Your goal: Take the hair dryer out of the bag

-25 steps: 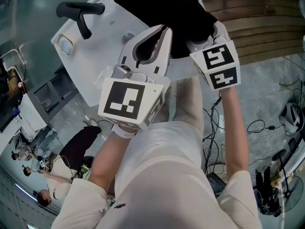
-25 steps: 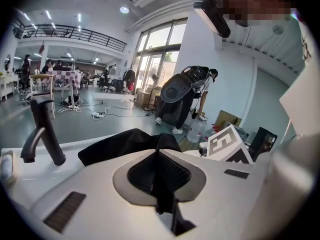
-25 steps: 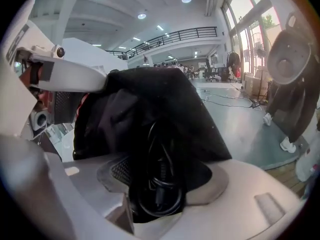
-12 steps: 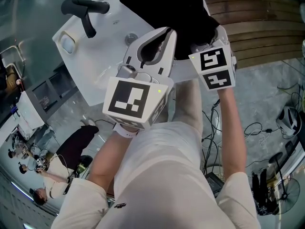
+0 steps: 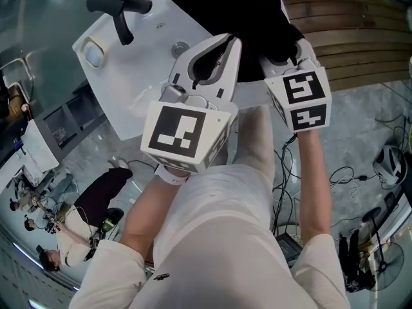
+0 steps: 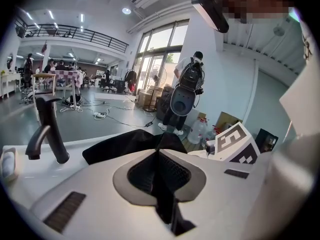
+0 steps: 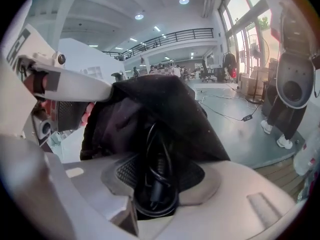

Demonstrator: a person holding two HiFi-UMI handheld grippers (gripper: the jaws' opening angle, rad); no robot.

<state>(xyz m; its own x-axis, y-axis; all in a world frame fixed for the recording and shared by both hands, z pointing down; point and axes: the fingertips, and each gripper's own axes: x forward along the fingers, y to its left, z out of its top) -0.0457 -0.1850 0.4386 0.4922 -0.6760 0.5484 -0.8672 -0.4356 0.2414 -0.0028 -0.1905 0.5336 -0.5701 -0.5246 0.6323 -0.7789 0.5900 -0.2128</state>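
A black bag (image 5: 244, 11) lies on the white sink counter (image 5: 135, 76). My left gripper (image 5: 225, 40) is shut on a fold of the bag's edge (image 6: 159, 184) and holds the mouth up. My right gripper (image 5: 283, 60) reaches into the bag's opening, tips hidden in the head view. In the right gripper view the bag (image 7: 165, 104) gapes, and a black coiled cord (image 7: 152, 154) of the hair dryer sits between the right gripper's (image 7: 157, 176) pads. Those jaws have just been closing, and the coil touches both pads. The dryer's body is hidden in the dark fabric.
A black faucet (image 5: 119, 11) stands at the counter's far left, a drain (image 5: 179, 47) beside my left gripper. Wooden planks (image 5: 347, 31) lie right of the counter, cables on the floor (image 5: 347, 172). A person with a backpack (image 6: 185, 91) stands beyond.
My right gripper's marker cube has shifted slightly down and right at the bag's mouth. The left gripper keeps its hold on the bag's edge in the same place.
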